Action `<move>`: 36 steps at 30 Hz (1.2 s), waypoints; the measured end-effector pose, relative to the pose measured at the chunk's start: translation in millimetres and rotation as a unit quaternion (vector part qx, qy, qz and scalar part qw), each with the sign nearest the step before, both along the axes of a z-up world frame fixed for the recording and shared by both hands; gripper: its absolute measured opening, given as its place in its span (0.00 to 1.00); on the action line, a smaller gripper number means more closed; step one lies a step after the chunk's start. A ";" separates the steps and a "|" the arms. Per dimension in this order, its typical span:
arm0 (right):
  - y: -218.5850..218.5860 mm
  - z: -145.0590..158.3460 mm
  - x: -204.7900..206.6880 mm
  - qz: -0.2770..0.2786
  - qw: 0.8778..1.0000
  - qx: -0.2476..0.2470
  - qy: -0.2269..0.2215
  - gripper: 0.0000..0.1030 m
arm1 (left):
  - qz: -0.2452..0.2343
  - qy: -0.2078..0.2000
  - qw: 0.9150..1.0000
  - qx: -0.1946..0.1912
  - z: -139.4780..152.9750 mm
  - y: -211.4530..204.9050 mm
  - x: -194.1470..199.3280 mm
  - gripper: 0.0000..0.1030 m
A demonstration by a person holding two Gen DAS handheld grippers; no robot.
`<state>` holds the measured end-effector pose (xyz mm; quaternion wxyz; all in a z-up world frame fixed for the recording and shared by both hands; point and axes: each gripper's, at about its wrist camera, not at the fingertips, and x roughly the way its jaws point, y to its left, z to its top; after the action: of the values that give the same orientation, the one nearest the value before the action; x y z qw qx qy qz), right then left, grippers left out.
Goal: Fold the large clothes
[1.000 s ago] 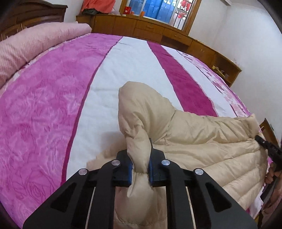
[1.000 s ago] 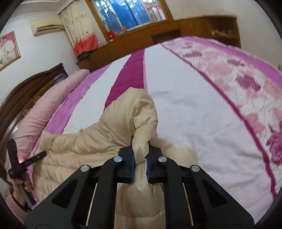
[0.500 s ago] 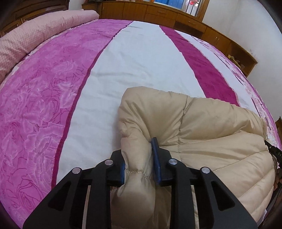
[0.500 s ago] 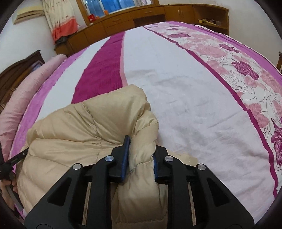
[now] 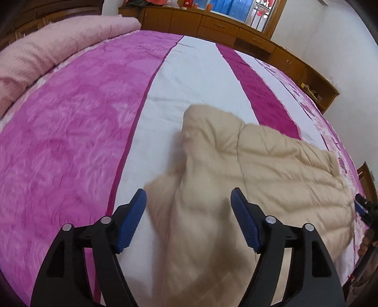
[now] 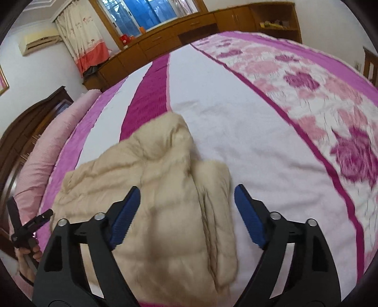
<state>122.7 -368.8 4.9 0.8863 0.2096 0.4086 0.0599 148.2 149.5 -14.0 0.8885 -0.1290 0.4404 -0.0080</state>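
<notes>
A beige quilted down jacket [image 5: 259,170] lies folded over on the bed; it also shows in the right wrist view [image 6: 160,189]. My left gripper [image 5: 189,217] is open and empty, just above the jacket's left edge. My right gripper [image 6: 186,215] is open and empty, just above the jacket's right edge. The right gripper's tip shows at the far right of the left wrist view [image 5: 363,207]. The left gripper, held by a hand, shows at the far left of the right wrist view [image 6: 30,226].
The bed cover [image 5: 70,146] has magenta, white and flowered stripes [image 6: 307,99]. A pink rolled quilt [image 5: 47,52] lies along the headboard side. Wooden cabinets [image 5: 212,21] and a window stand beyond the bed's far edge.
Both grippers have opened and let go of the jacket. The raised fold has dropped flat onto the rest of the jacket. Both grippers have drawn back a little.
</notes>
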 end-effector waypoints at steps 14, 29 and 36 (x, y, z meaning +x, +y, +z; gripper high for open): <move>-3.7 -56.9 -10.2 0.022 0.989 0.123 0.076 0.85 | 0.007 0.047 0.994 -0.097 -40.7 5.9 -24.7 0.77; -30.2 -18.7 -57.5 0.044 0.982 0.177 0.047 0.26 | -0.041 0.085 0.976 -0.196 -26.6 -14.3 -45.1 0.28; -64.2 -4.8 -101.9 0.017 0.985 0.155 0.066 0.26 | -0.092 0.113 0.976 -0.163 -24.7 -60.6 -75.9 0.30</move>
<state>20.8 -433.0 0.1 0.8128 0.3415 0.4555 0.1235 72.3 88.8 -38.7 0.7954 -0.2311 0.5407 -0.1469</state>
